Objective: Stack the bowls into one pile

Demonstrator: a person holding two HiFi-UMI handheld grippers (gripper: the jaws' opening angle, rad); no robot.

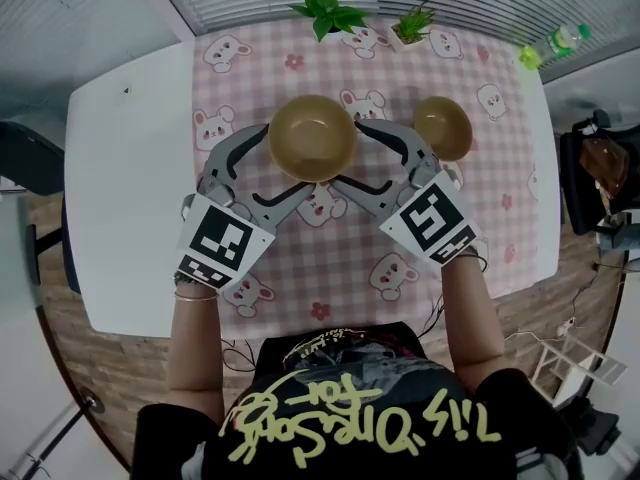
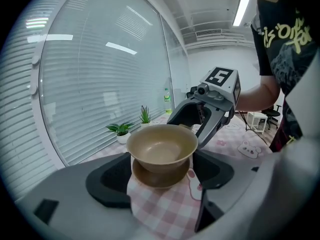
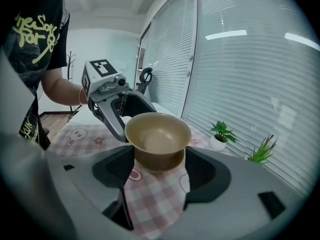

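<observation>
Head view: at the near edge of the white table [image 1: 120, 188], the left hand-held gripper [image 1: 285, 160] and right hand-held gripper [image 1: 347, 154] meet from either side on the top bowl [image 1: 312, 136]. Each has its jaws spread wide and pressed against the bowl's sides. The left gripper view shows that bowl nested over a lower bowl [image 2: 160, 176], which sits on the pink checked cloth [image 1: 330, 258] at the table's middle. A third bowl [image 1: 443, 126] stands apart, just right. Two potted plants [image 1: 325, 10] and a bottle [image 1: 565, 40] line the far edge.
</observation>
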